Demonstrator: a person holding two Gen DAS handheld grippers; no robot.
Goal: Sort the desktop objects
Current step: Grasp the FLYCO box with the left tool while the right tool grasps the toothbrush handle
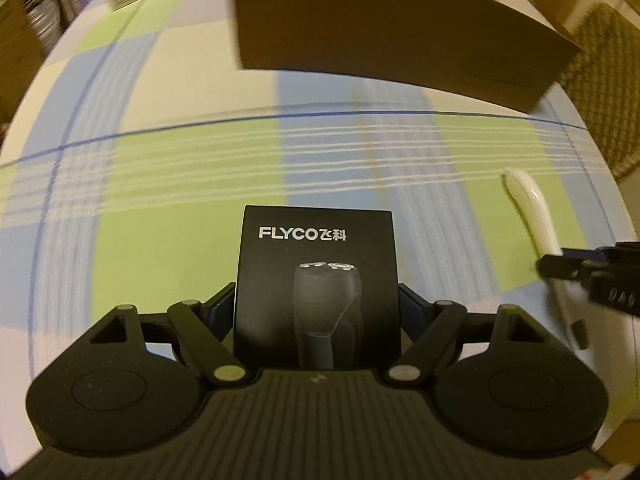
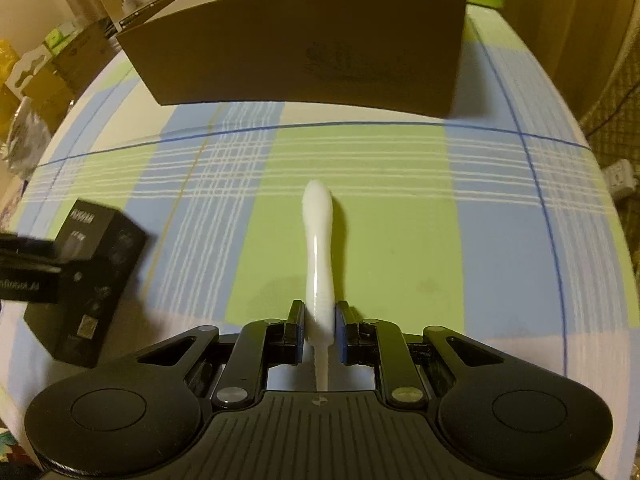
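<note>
Nearest us in the left wrist view, our left gripper (image 1: 317, 300) is clamped on a black shaver box (image 1: 318, 276), a finger on each side and the printed face towards the camera. We read FLYCO on it above a picture of a shaver. That box stands up between the fingers at 6 o'clock, with the plaid cloth (image 1: 160, 184) showing behind it.

At 3 o'clock in that view we see our right gripper (image 1: 560, 266), closed around a white handle (image 1: 532, 216) whose rounded tip points towards 12 o'clock.

From the right wrist view, the same gripper (image 2: 319, 328) has its fingers drawn in narrow on the handle (image 2: 319, 240), gripping it low on the shaft. The tip reaches out over a green square of the cloth (image 2: 500, 240); we cannot tell whether it touches the cloth. At 9 o'clock the box (image 2: 92, 276) appears again, with a finger of the left gripper (image 2: 60, 272) across its side.

At 12 o'clock in both views stands a brown carton (image 2: 304, 48), well apart from both held things. We see its outer wall (image 1: 392, 28) only; its inside is hidden.
</note>
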